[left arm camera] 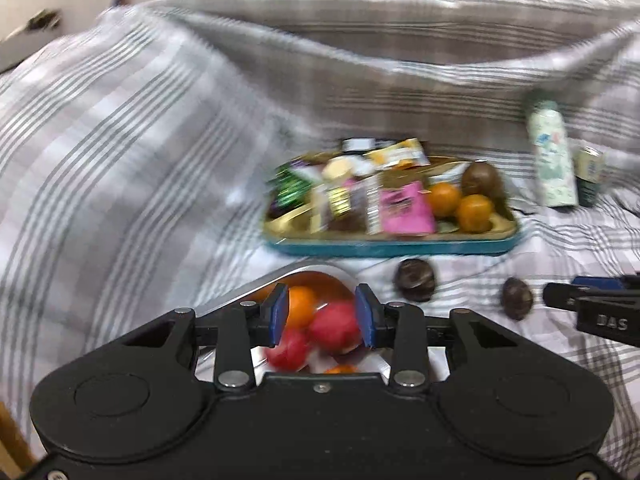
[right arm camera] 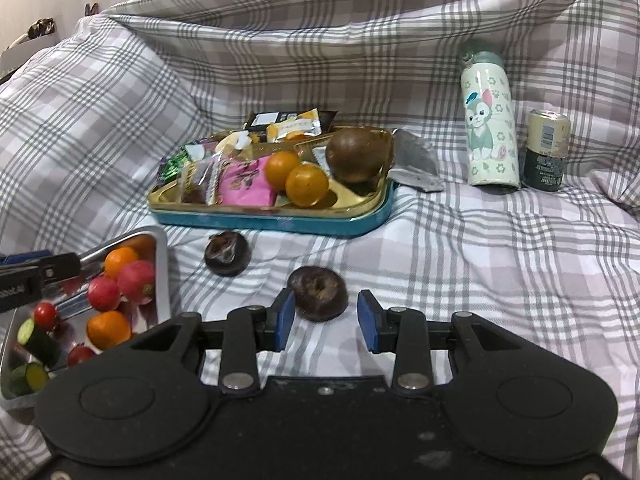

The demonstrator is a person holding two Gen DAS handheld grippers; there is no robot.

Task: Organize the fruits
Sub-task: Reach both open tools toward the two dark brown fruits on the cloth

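My right gripper [right arm camera: 325, 320] hangs low over the grey-and-white checked bedsheet [right arm camera: 480, 260]. Its blue pads are a narrow gap apart and there is nothing between them. The nearer wrinkled dark-brown round fruit [right arm camera: 318, 294] lies on the sheet just past the tips, closer to the left pad than the right. As I judge it, picking this fruit up is the step in hand.

To do it well I would open wider first, since the fruit looks about as broad as the present gap. I would then shift a little left to centre it, and come down until the pads are level with its widest part. After that I would close gently (the skin looks soft and dented).

A second dark-brown fruit [right arm camera: 227, 253] sits farther off, near the teal tin with the gold liner [right arm camera: 280, 222]. That tin holds snack packets and two small oranges [right arm camera: 306, 185].

My left gripper [left arm camera: 322, 314] is partly open and appears empty. It hovers over the shiny rectangular steel tray [right arm camera: 162, 280] of oranges, red fruits and cucumber pieces, so I should keep it clear of the drop path.
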